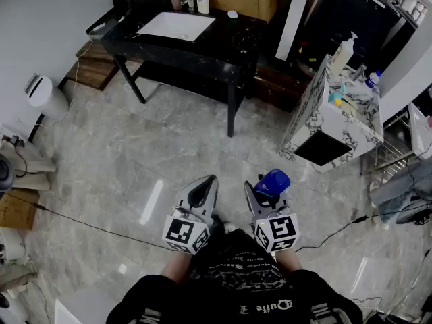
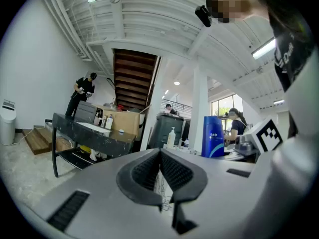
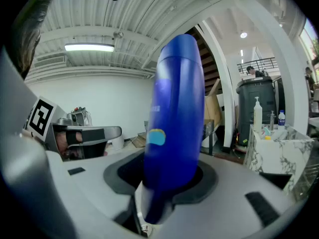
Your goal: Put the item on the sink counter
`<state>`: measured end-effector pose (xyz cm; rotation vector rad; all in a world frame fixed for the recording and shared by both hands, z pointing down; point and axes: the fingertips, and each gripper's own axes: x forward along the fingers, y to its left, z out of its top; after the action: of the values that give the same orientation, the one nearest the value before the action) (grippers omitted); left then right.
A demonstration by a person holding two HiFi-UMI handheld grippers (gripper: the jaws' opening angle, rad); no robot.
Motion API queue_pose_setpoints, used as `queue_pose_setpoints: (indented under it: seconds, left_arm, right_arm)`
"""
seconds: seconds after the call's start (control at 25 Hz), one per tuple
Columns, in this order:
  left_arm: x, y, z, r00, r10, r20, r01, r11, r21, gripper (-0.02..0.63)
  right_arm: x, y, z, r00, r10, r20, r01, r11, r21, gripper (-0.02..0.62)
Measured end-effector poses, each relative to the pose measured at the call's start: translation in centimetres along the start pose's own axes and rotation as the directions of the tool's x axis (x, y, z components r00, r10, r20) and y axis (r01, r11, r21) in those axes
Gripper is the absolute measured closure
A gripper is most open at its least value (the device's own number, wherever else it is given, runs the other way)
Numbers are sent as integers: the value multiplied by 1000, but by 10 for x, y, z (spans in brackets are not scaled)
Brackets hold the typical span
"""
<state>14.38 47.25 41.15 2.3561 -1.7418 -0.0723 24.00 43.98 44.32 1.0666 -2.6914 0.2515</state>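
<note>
My right gripper [image 1: 267, 193] is shut on a blue bottle [image 1: 272, 181], which stands up between its jaws; in the right gripper view the blue bottle [image 3: 174, 118] fills the middle. My left gripper [image 1: 203, 192] is beside it at the left, its jaws shut with nothing between them; its ribbed pads [image 2: 160, 172] meet. Both are held above the grey stone floor, well short of the black sink counter [image 1: 223, 42] with its white basin [image 1: 176, 26] at the far top. The same black counter [image 2: 94, 132] shows far left in the left gripper view.
A white marbled cabinet [image 1: 335, 117] with bottles on top stands at the right. A white bin [image 1: 46, 98] sits at the left wall, and a black cable [image 1: 88, 225] runs across the floor. Wooden steps [image 1: 94, 66] lie left of the counter. A person [image 2: 82, 94] stands behind it.
</note>
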Motion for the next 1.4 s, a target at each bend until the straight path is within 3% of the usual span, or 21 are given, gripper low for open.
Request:
queue_pose_setpoints:
  seconds: [0.28,0.48,0.64,1.08,1.4]
  left_arm:
    - [5,17,4,1000,4,-5,-4,1000,29,598]
    - [18,47,8,1000,-6,-14,6,1000,11,598]
    - [31,77,14,1000,-18,-19,18,1000,10,598]
    - [58,158,28,993,-115,-34,116,993,11,600]
    - [79,183,34,983,-172,-56,173,985,19,600]
  right_arm:
    - [16,-4,1,999,-47,-12,47,999,-5,439]
    - [44,-1,10,999,-40,4,40,999,33,436]
    - [71,0,22,998,-54,14,54,998,10,436]
    - [137,1,52,981,-181,73,179,983,35,437]
    - [161,-3,58,970,-236,52,234,971,46,436]
